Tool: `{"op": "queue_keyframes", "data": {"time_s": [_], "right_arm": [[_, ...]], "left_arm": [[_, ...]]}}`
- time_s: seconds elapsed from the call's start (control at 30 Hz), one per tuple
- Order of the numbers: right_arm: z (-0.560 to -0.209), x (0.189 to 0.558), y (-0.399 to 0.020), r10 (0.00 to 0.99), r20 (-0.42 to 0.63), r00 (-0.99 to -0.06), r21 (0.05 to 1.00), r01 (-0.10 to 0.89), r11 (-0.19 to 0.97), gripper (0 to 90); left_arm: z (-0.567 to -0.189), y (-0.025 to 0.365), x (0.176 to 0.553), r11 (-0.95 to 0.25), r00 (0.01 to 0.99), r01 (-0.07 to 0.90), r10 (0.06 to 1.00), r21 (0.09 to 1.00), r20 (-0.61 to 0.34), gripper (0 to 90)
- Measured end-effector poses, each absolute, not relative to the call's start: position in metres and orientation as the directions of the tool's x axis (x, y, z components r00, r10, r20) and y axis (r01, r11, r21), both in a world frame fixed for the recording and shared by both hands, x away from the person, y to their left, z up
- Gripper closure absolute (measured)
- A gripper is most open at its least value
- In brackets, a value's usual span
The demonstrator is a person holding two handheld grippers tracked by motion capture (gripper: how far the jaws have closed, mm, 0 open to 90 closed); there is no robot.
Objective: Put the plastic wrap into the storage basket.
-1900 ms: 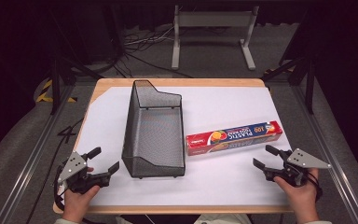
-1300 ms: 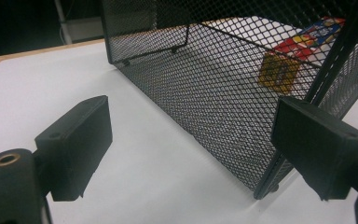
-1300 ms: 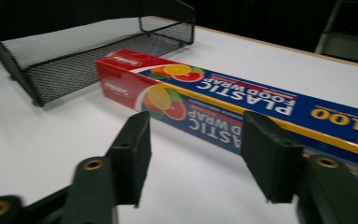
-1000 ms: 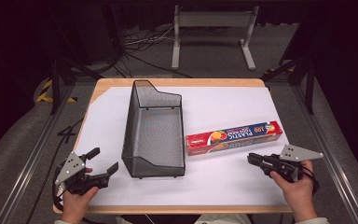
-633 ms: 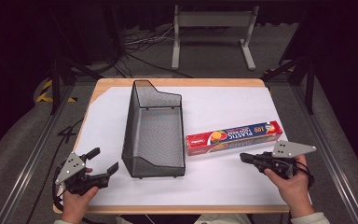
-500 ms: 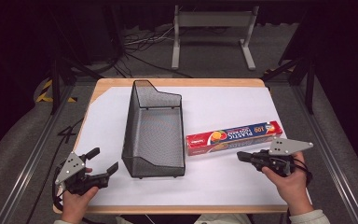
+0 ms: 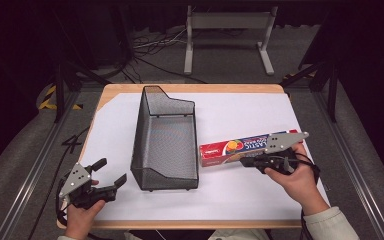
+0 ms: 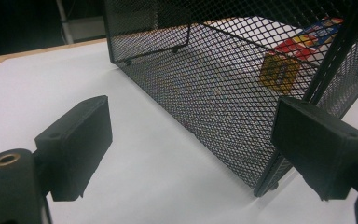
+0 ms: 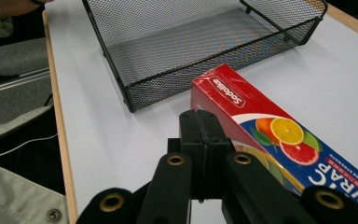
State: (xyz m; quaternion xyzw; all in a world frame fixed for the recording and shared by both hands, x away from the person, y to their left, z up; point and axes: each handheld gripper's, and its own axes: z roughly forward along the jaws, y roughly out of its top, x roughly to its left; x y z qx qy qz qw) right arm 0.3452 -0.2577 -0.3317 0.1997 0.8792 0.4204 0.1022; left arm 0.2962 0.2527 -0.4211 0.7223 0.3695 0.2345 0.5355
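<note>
R gripper [image 7: 247, 162] jaws clenched, empty, beside wrap box [image 7: 230, 149]; L gripper [image 7: 111, 173] jaws released. Risk: your clenched tips shove box off toward mesh basket [image 7: 165, 145].

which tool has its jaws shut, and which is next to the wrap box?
The right tool: its jaws are pressed together beside the plastic wrap box. The left tool stands open near the mesh basket.

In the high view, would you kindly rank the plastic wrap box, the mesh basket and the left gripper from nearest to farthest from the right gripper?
1. Plastic wrap box: right beside the right gripper.
2. Mesh basket: mid-table, to its left.
3. Left gripper: at the table's near left corner.
</note>
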Motion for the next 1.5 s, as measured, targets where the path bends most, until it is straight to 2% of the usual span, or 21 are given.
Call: {"op": "queue_keyframes", "data": {"time_s": [0.4,0.87,1.5], "right_arm": [[-0.329,0.367,-0.228,0.374,0.001,-0.927,0.760,0.244,0.603,90.0],[-0.374,0.401,-0.191,0.328,0.059,-0.943,0.703,0.273,0.657,90.0],[-0.412,0.412,-0.172,0.340,0.075,-0.937,0.622,0.310,0.719,90.0]], "left_arm": [[-0.422,0.252,0.297,-0.155,0.618,0.280,0.784,0.947,-0.054,13.2],[-0.422,0.254,0.297,-0.151,0.615,0.280,0.787,0.948,-0.056,13.2],[-0.422,0.253,0.297,-0.152,0.615,0.278,0.787,0.948,-0.054,13.3]]}}
